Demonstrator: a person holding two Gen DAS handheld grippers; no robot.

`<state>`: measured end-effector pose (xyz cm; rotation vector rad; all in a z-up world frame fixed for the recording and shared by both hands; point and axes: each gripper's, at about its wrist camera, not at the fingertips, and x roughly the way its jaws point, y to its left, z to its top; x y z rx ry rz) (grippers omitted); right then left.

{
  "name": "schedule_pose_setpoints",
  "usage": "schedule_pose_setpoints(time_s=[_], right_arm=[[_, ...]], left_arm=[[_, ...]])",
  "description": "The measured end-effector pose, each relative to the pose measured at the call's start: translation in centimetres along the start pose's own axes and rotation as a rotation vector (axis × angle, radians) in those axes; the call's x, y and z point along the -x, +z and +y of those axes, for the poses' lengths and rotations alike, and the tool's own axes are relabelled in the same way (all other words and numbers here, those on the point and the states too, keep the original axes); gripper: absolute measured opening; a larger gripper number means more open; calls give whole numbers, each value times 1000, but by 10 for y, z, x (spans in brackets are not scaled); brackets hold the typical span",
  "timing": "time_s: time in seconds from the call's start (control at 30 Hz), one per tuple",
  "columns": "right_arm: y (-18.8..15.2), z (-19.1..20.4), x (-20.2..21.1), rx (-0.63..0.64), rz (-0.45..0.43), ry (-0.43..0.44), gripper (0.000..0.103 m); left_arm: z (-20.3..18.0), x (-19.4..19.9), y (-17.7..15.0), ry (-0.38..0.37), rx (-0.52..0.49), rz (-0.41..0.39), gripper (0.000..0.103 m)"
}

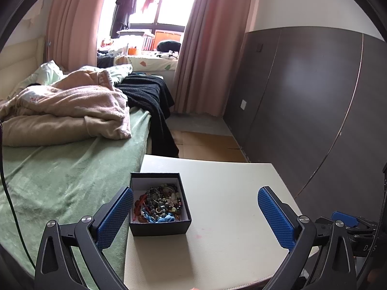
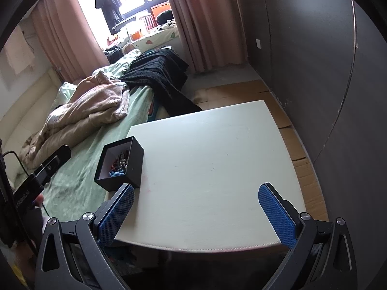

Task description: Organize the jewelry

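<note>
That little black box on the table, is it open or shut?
Open. The black box has no lid on it, and a tangle of beaded jewelry shows inside against its white lining.

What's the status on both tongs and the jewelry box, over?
Left tongs open, empty, at the black jewelry box. Right tongs open, empty, over the white table. Box lidless, beads heaped inside. Nothing in the way.

- Small square black cardboard box (image 1: 159,227) (image 2: 131,166), lidless, white-lined inside; stands upright near the left edge of the white tabletop (image 1: 225,207) (image 2: 212,164), beside the bed.
- Tangled heap of mixed bead jewelry (image 1: 158,205) (image 2: 119,165): dark, brown, red-orange and blue beads, one pale flower-shaped piece; lies loose inside the box, covering most of its floor.
</note>
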<state>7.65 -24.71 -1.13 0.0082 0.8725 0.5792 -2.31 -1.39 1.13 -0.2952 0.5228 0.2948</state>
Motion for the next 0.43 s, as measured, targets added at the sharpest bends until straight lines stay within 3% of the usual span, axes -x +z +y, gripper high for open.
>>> schedule_pose_setpoints(time_s=[0.43], right_arm=[[-2,2,-2,2,7,-5,103]], left_arm=[[-2,1,-1,2,-15,-1,102]])
